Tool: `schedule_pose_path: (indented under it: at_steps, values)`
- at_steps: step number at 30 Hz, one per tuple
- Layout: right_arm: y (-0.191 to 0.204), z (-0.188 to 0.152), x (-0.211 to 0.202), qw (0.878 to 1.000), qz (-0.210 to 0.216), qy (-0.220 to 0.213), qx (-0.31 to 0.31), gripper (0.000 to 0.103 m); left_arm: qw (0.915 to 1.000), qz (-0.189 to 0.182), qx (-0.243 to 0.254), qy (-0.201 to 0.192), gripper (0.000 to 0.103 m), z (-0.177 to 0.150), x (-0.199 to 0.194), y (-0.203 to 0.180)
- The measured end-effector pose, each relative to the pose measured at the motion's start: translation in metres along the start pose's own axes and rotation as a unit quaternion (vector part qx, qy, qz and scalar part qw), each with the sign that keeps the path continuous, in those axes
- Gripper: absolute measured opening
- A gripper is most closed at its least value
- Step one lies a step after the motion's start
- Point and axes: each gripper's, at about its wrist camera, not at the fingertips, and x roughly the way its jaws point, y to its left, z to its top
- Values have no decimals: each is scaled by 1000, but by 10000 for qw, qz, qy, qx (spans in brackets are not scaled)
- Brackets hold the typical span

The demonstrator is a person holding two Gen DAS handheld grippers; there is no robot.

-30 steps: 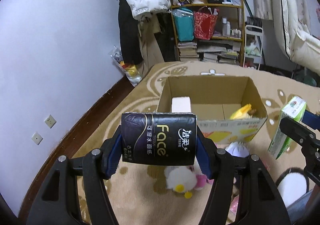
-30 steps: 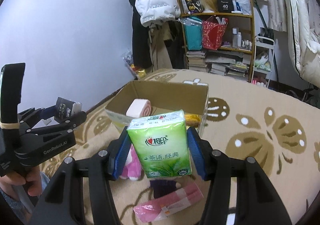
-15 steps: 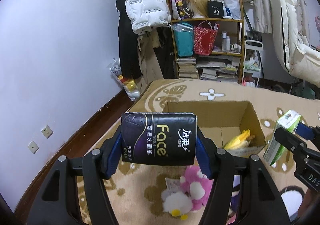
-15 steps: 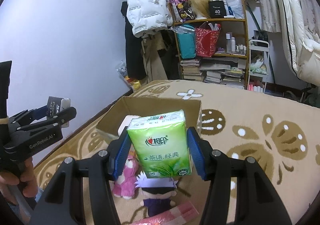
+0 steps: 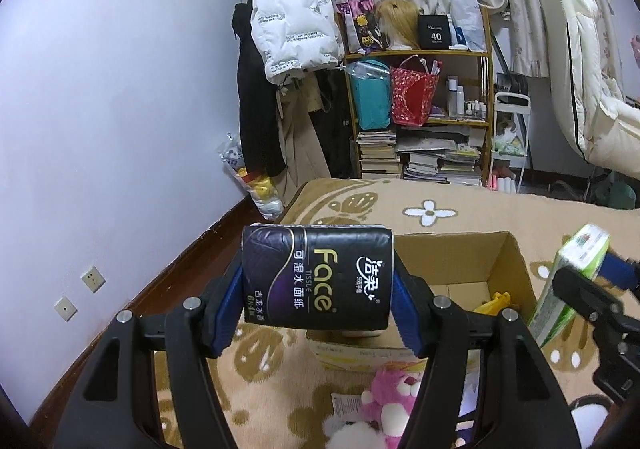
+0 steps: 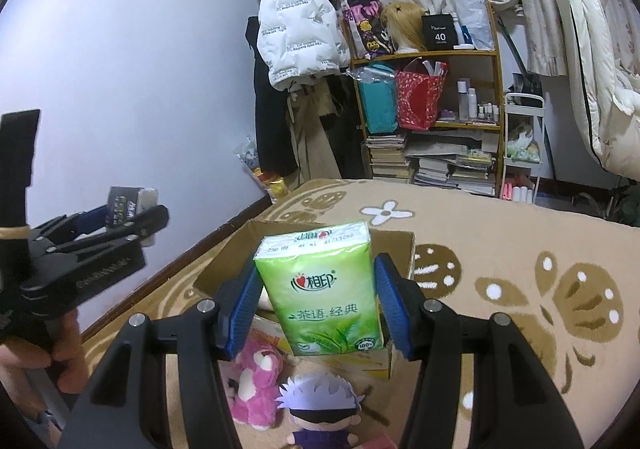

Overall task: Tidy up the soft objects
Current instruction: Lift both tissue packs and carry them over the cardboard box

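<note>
My left gripper (image 5: 317,303) is shut on a black tissue pack (image 5: 317,277) printed "Face", held above the carpet in front of an open cardboard box (image 5: 508,269). My right gripper (image 6: 318,307) is shut on a green tissue pack (image 6: 320,285), also in front of the box (image 6: 224,269). In the left wrist view the green pack (image 5: 572,285) and right gripper show at the right edge. In the right wrist view the left gripper (image 6: 132,211) with the black pack shows at the left. A yellow soft item (image 5: 494,301) lies inside the box.
On the carpet before the box lie a pink plush bear (image 6: 256,381), a white-haired doll (image 6: 320,405) and a pink packet (image 6: 380,443). A cluttered shelf (image 5: 432,117), hanging coats (image 5: 288,25) and a wall (image 5: 100,109) stand behind. A hand (image 6: 48,361) holds the left gripper.
Both grippers have drawn back and risen a little from the box, still gripping their packs. The box now looks farther and lower; more plush toys show on the carpet below.
</note>
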Motion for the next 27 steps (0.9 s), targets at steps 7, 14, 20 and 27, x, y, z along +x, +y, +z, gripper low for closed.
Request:
schedule_pose_path:
  at_steps: [7, 14, 20, 27]
  values:
    - [6, 14, 11, 9995, -78, -120, -283, 59, 9994, -265, -85, 201, 64, 4, 18, -6]
    - [1, 18, 30, 9997, 32, -2, -249, 59, 9995, -191, 25, 269, 64, 5, 35, -14]
    - [-6, 15, 47, 9998, 107, 106, -157, 59, 9988, -136, 162, 446, 64, -1, 52, -21]
    - [-10, 8, 60, 9995, 252, 178, -58, 59, 9975, -286, -67, 642, 64, -7, 68, -17]
